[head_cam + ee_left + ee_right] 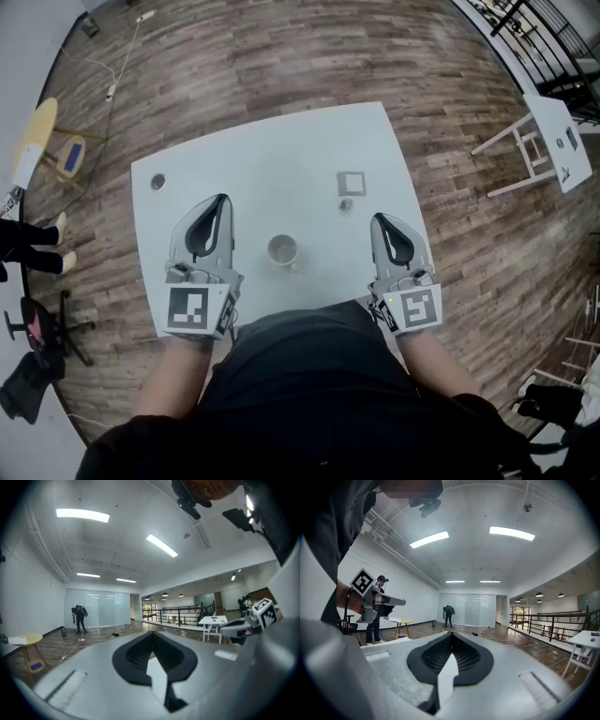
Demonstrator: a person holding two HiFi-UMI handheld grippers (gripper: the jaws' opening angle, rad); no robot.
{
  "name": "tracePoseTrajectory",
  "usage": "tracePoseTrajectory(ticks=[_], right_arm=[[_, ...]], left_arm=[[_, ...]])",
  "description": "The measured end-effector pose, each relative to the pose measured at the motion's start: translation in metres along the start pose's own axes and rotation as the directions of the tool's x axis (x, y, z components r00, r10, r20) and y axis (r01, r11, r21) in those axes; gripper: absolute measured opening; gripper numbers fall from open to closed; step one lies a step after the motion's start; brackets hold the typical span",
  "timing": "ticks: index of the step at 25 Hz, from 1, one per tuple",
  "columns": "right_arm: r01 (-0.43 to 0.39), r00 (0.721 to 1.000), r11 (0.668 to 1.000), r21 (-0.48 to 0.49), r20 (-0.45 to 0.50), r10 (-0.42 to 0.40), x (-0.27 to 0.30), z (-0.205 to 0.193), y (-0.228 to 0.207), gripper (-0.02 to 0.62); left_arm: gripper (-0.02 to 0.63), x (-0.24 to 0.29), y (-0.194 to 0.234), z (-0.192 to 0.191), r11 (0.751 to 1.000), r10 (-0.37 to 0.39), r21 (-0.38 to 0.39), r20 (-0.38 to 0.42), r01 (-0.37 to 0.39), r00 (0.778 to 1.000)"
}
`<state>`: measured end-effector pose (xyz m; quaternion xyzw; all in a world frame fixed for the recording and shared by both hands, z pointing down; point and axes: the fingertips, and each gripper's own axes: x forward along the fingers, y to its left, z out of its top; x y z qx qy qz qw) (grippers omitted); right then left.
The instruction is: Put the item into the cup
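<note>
Jaws of the left gripper [223,201] and right gripper [379,219] are pressed together, holding nothing (both above the table [281,141]). Between the grippers stands the cup [282,250]; the small item [346,203] lies just ahead of the right one, outside the cup.

Head view looks steeply down at the table [272,159]; gripper views face level (sharing the glass wall [101,609]).

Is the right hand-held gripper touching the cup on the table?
Apart. The head view shows a stretch of bare white table between the right hand-held gripper and the cup.
</note>
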<state>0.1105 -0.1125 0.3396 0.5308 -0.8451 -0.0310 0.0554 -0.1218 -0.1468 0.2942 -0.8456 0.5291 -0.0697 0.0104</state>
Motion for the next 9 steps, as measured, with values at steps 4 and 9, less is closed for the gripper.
tracePoseTrajectory(ticks=[4, 9], right_arm=[[-0.002, 1.000, 0.999, 0.044, -0.008, 0.002, 0.0044, -0.0025, 0.0001, 0.002], [-0.009, 1.000, 0.998, 0.059, -0.005, 0.009, 0.0088, -0.0020, 0.0014, 0.002]], left_arm=[[0.008, -0.0026, 0.0003, 0.0005, 1.000, -0.003, 0.001, 0.005, 0.003, 1.000], [0.008, -0.0052, 0.0057, 0.0009, 1.000, 0.031, -0.002, -0.043, -0.032, 0.999]])
